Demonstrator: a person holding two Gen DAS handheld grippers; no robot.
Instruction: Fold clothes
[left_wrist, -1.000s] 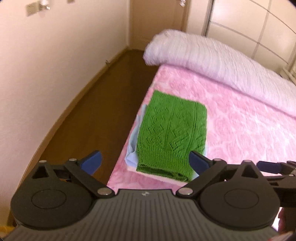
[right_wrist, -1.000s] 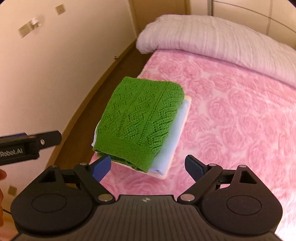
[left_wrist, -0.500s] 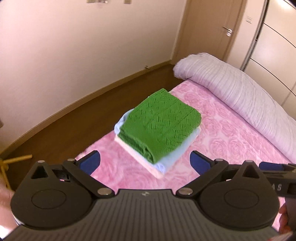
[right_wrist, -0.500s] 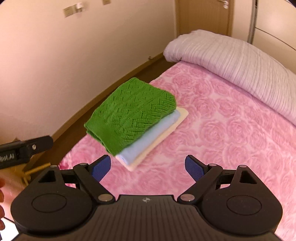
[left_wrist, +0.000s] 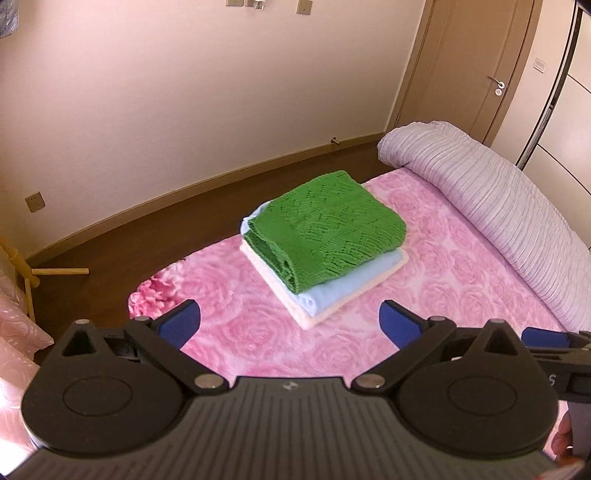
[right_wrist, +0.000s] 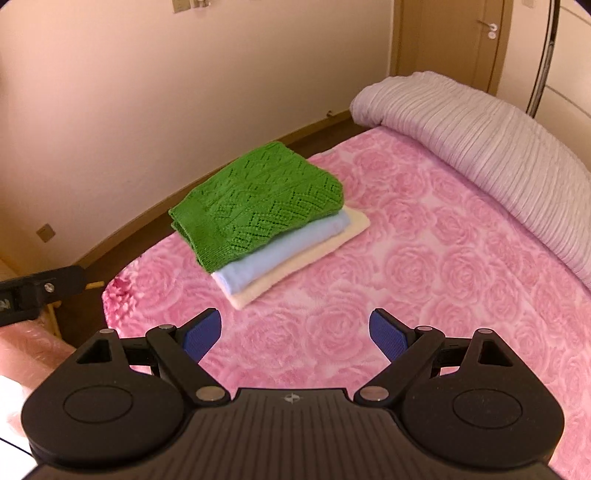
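With both claws spread and empty, left claw (left_wrist: 290, 325) and right claw (right_wrist: 295, 332) face the stack: green knit sweater (left_wrist: 325, 232) topmost, near the bed (left_wrist: 461, 295) corner, dead ahead, neither nearer.

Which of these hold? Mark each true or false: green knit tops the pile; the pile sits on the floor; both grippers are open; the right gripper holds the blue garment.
1. The green knit tops the pile. True.
2. The pile sits on the floor. False: it lies on the pink bedspread.
3. Both the left gripper and right gripper are open. True.
4. The right gripper holds the blue garment. False: its fingers are empty, and that garment lies under the knit.
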